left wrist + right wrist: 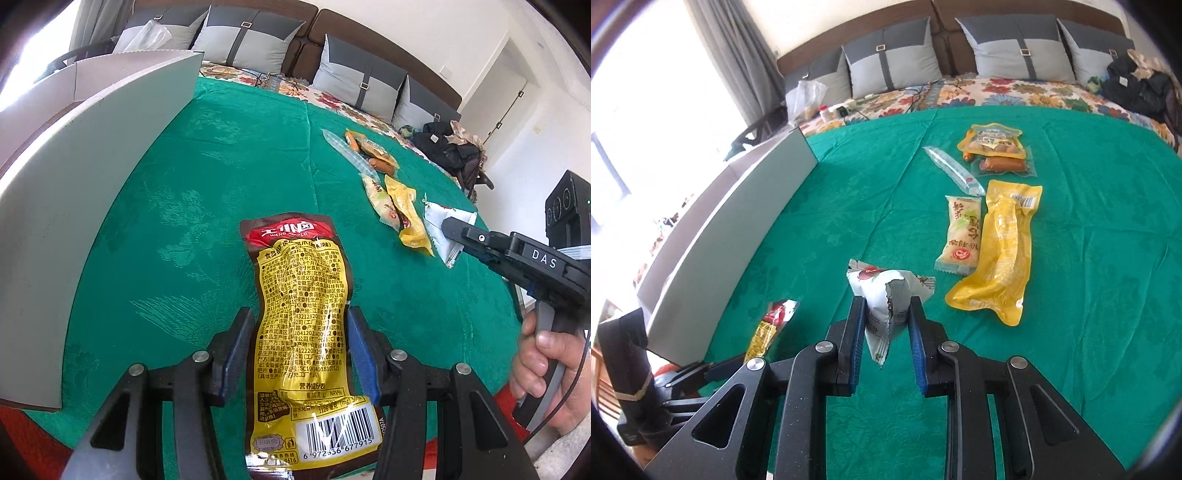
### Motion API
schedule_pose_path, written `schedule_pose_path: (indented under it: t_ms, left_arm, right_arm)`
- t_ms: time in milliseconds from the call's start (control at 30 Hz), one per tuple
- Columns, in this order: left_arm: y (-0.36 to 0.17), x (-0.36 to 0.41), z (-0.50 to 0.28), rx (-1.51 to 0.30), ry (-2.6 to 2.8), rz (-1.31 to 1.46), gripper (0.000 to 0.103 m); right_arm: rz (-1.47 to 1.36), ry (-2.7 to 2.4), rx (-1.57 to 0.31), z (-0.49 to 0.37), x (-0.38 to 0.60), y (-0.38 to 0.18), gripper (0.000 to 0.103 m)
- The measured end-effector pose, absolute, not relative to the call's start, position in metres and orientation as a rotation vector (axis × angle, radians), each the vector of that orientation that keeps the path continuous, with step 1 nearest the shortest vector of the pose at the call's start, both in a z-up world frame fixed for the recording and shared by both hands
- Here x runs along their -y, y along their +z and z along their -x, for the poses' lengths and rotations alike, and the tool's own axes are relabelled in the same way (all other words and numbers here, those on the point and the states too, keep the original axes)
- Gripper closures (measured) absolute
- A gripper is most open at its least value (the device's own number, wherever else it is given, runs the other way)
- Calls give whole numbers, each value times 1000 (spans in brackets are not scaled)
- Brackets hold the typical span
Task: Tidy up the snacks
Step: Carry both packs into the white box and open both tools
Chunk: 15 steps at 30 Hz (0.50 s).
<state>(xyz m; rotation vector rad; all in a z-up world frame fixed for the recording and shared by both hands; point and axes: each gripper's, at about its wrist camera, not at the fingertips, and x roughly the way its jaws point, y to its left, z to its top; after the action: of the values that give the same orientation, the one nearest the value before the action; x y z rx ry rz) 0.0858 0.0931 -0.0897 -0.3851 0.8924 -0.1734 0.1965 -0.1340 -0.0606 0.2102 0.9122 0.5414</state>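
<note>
1. Your left gripper (301, 334) is clenching a brown-and-gold snack packet (303, 325) between its blue pads (364, 354). The packet is lying lengthwise along the fingers, red label end pointing away from you and barcode end nearest the camera, above the green cloth (184, 221).
2. Your right gripper (886, 325) is squeezing a white snack pouch (882, 295). Its jaws are pinching the pouch at the middle, so the foil is crumpling and standing upright between them, with one corner hanging below the pads.
3. In the left wrist view, your right hand (543, 365) is gripping the handle at the right edge, and the white pouch (443, 229) is showing at the tip of that tool.
4. The white box (74, 192) is standing along the left side of the cloth, its tall wall beside your left gripper. Its inside is hidden from both cameras.
5. Further out on the cloth, loose snacks are lying in a cluster: a yellow pouch (1001, 254), a pale cream packet (960, 234) touching its left edge, a clear slim sachet (953, 170) beyond them, and a sausage pack (997, 147) farthest from you.
6. Grey cushions (886, 62) are leaning against the headboard behind a floral bedspread (1015, 90).
</note>
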Motion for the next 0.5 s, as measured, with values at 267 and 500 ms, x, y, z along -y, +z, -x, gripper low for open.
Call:
schedule_pose_path:
  t_ms: [267,500]
  left_arm:
    - [-22,-135,-47,-766,-190,523,53]
    - [36,-240,-18,-649,39,534,53]
  right_arm:
    - [-333,624,-916,-198,130,-34,80]
    - [-268,904,-817,-178,6,50,79]
